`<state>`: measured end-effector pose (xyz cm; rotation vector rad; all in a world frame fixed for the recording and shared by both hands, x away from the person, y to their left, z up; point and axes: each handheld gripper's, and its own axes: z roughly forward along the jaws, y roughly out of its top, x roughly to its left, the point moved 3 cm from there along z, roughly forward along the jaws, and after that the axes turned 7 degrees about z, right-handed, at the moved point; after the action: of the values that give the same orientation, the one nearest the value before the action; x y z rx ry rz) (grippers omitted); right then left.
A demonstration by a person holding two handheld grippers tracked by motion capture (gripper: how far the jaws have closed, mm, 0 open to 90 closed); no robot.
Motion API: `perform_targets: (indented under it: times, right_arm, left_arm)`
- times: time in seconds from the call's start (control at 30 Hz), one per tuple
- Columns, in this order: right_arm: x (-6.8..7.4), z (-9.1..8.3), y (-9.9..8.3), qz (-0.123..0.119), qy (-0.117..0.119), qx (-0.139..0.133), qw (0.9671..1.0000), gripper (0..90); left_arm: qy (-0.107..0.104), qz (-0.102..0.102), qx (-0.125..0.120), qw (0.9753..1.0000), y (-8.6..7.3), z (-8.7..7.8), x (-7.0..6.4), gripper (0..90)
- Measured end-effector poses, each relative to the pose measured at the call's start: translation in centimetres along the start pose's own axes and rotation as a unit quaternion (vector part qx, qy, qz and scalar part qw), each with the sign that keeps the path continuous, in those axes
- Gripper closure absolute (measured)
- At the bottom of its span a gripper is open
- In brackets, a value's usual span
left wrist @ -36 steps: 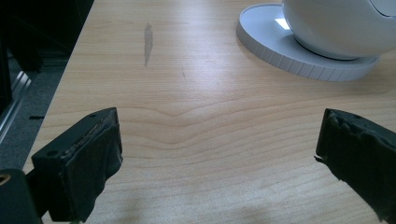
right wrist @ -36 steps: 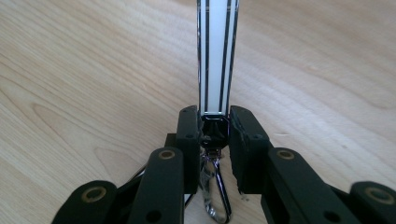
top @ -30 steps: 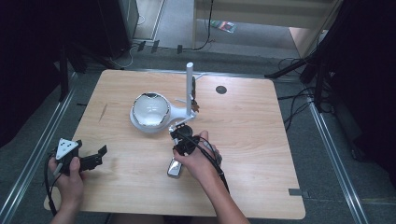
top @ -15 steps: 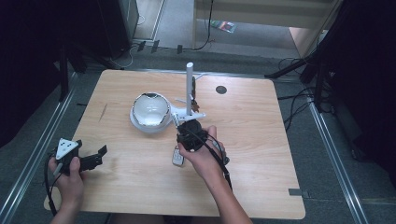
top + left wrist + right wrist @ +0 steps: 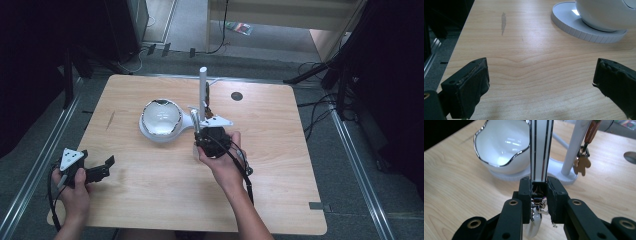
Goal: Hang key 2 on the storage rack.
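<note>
1. Pale wood-grain table top (image 5: 150, 200), rectangular with rounded corners, smooth finish; a faint grey smear (image 5: 503, 22) marks its left part and a small dark round disc (image 5: 237, 96) sits flush near the far edge.

2. White flat strip with black lengthwise stripes (image 5: 541, 150), glossy, long and narrow, a cluster of small shiny metal links at its lower end. It stands upright between the two black jaws of the right gripper (image 5: 539, 188), which are clenched on it just above those links; it rises clear of the jaw tips and crosses in front of the bowl. In the high view it sits at mid-table, just right of the bowl.

3. White glossy bowl with a wavy chrome-edged rim (image 5: 499, 147), rounded body, seated on a white round ribbed base (image 5: 584, 30). A white arm joins this base to a white upright post (image 5: 203, 90) on its own small foot.

4. Brown gingerbread-figure charm on a metal ring (image 5: 582, 163), hanging from an orange carrot-shaped piece at the post, clear of the table.

5. Left gripper (image 5: 541, 82), held in a hand at the near left corner, well apart from the strip; its black padded jaws, worn at the edges, stand wide apart with nothing between them, above bare wood.
</note>
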<state>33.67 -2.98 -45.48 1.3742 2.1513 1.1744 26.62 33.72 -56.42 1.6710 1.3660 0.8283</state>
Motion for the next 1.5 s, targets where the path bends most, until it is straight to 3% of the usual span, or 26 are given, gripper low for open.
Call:
perform_targets:
  times: [0.53, 0.6, 0.87, 1.03, 1.17, 1.23, 1.5]
  right_arm:
    - [-3.5, 1.2, 0.9, 0.020, 0.084, -0.034, 0.9957, 75.8]
    - [-3.9, 1.4, 1.0, 0.027, 0.107, -0.038, 0.9932, 75.8]
    - [-5.6, 2.3, 1.2, 0.059, 0.158, -0.036, 0.9850, 75.8]
    - [-6.3, 2.7, 1.5, 0.075, 0.194, -0.031, 0.9775, 75.8]
    - [-6.5, 3.1, 1.6, 0.071, 0.208, -0.017, 0.9753, 75.8]
    - [-6.7, 3.3, 1.5, 0.078, 0.227, -0.015, 0.9707, 75.8]
    - [-7.6, 3.7, 1.5, 0.103, 0.237, -0.015, 0.9659, 75.8]
  left_arm:
    - [0.001, 0.004, 0.003, 1.0000, 0.0, 0.0, 0.0, 0.7]
    - [0.001, 0.005, 0.003, 1.0000, 0.0, 0.0, 0.0, 0.7]
    - [0.003, 0.010, 0.006, 0.9999, 0.0, 0.0, -0.1, 0.7]
    - [0.004, 0.011, 0.005, 0.9999, 0.0, 0.1, -0.2, 0.7]
    - [0.005, 0.013, 0.007, 0.9999, 0.0, 0.1, -0.2, 0.7]
    - [0.005, 0.014, 0.007, 0.9999, 0.0, 0.1, -0.2, 0.7]
    - [0.005, 0.015, 0.007, 0.9999, 0.0, 0.1, -0.2, 0.7]
